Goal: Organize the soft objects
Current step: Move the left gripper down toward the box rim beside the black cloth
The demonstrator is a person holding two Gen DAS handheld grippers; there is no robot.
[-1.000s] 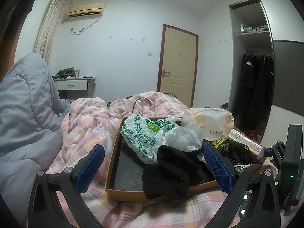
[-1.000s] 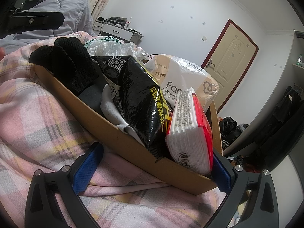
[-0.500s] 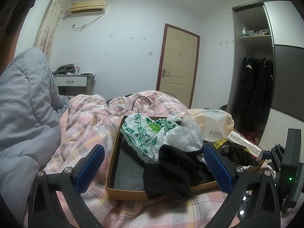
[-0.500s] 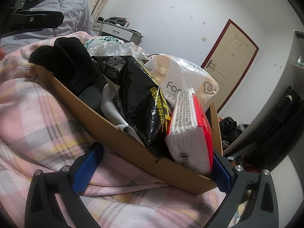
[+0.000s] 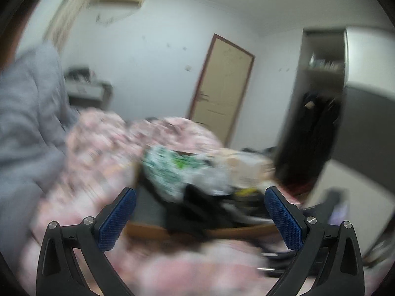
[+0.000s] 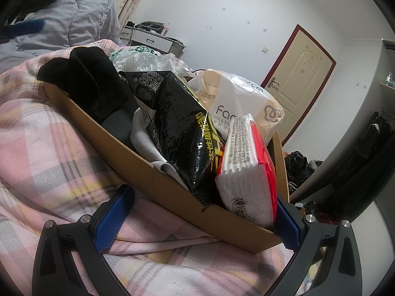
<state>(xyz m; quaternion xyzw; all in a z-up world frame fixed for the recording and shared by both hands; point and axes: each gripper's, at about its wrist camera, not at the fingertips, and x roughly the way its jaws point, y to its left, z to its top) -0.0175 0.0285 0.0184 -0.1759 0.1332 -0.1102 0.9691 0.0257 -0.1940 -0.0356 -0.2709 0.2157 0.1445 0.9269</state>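
- Left tool (image 5: 200,212): jaws wide, nothing between the blue pads. Its view has gone fully motion-blurred against the sharp picture half a second ago, so this tool has just started a fast swing; direction unclear from the smear.
- Right tool (image 6: 200,212): jaws wide, empty, parked low on the pink plaid bedspread (image 6: 49,153) at the near corner of the shallow brown cardboard box (image 6: 153,180). View matches the earlier one, so no movement there.
- Box contents unchanged: black knit sock (image 6: 93,86), glossy black snack bag with yellow print (image 6: 177,123), red-and-white tissue pack (image 6: 249,172), beige face-towel pack (image 6: 242,103), green-printed white plastic bag (image 5: 172,170) (smeared in the left view).
- My read: nothing gripped yet; left is likely heading for a pick.
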